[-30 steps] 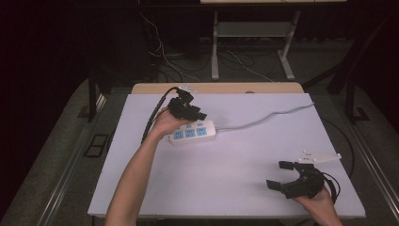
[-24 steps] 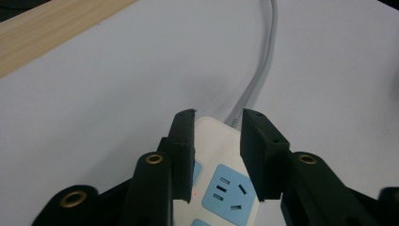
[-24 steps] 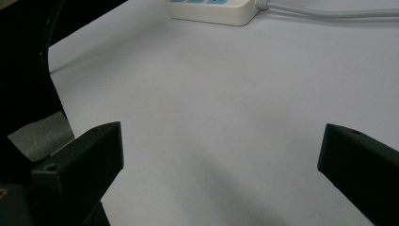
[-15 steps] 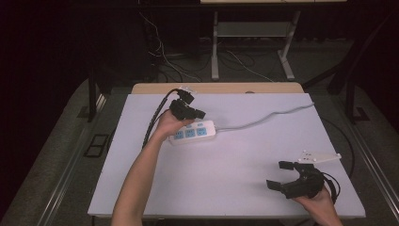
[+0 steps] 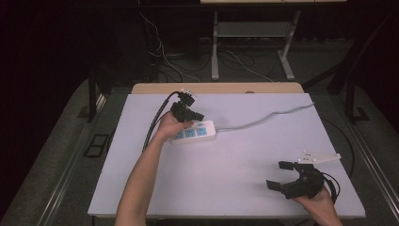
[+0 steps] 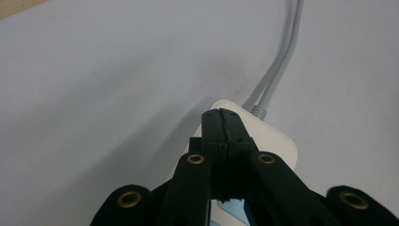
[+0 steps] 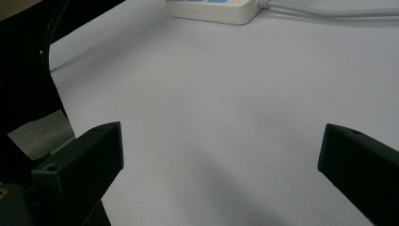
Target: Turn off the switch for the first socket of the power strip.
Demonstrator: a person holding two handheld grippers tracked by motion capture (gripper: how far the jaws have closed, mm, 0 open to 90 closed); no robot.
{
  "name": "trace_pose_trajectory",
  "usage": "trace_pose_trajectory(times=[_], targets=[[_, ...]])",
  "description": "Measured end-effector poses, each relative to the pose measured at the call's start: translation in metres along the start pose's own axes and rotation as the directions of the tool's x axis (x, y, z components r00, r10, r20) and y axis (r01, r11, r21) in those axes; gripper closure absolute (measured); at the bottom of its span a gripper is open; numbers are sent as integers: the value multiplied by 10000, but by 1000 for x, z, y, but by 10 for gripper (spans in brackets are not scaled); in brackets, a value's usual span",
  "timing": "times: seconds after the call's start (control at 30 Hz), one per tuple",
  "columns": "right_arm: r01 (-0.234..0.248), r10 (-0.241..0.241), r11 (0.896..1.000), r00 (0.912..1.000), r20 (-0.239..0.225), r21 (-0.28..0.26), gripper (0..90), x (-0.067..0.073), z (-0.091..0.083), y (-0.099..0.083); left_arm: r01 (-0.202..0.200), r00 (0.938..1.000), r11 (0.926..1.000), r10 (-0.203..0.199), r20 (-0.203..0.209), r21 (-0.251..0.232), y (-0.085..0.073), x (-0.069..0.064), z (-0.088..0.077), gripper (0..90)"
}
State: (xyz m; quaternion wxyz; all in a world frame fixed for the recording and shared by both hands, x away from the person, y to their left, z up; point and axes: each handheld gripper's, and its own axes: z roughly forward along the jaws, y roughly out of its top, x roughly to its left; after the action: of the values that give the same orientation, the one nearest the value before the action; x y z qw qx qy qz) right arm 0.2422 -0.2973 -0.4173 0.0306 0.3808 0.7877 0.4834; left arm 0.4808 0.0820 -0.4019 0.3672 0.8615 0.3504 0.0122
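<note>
White power strip (image 5: 194, 133) half-hidden under clenched left claw (image 5: 194, 116); right claw (image 5: 281, 176) released.

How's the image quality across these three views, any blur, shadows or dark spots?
High view: table evenly lit, surroundings nearly black. Left gripper view: the shut left gripper is fairly sharp, casting a soft shadow beside the power strip. Right gripper view: open right gripper dark and soft-edged, upper left corner in shadow.
</note>
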Motion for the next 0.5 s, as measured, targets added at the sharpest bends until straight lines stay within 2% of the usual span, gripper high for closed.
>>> trace_pose_trajectory(times=[0.2, 0.37, 0.5], targets=[[9, -9, 10000, 10000, 6, 17, 4, 0, 0, 0, 97, 9999, 9999, -96, -116, 36, -5, 4, 3, 891], [27, -27, 10000, 10000, -4, 3, 4, 0, 0, 0, 145, 9999, 9998, -144, -69, 159, -12, 6, 6, 891], [45, -45, 10000, 10000, 9, 22, 4, 0, 0, 0, 270, 9996, 9996, -270, 58, 17, -14, 7, 7, 892]])
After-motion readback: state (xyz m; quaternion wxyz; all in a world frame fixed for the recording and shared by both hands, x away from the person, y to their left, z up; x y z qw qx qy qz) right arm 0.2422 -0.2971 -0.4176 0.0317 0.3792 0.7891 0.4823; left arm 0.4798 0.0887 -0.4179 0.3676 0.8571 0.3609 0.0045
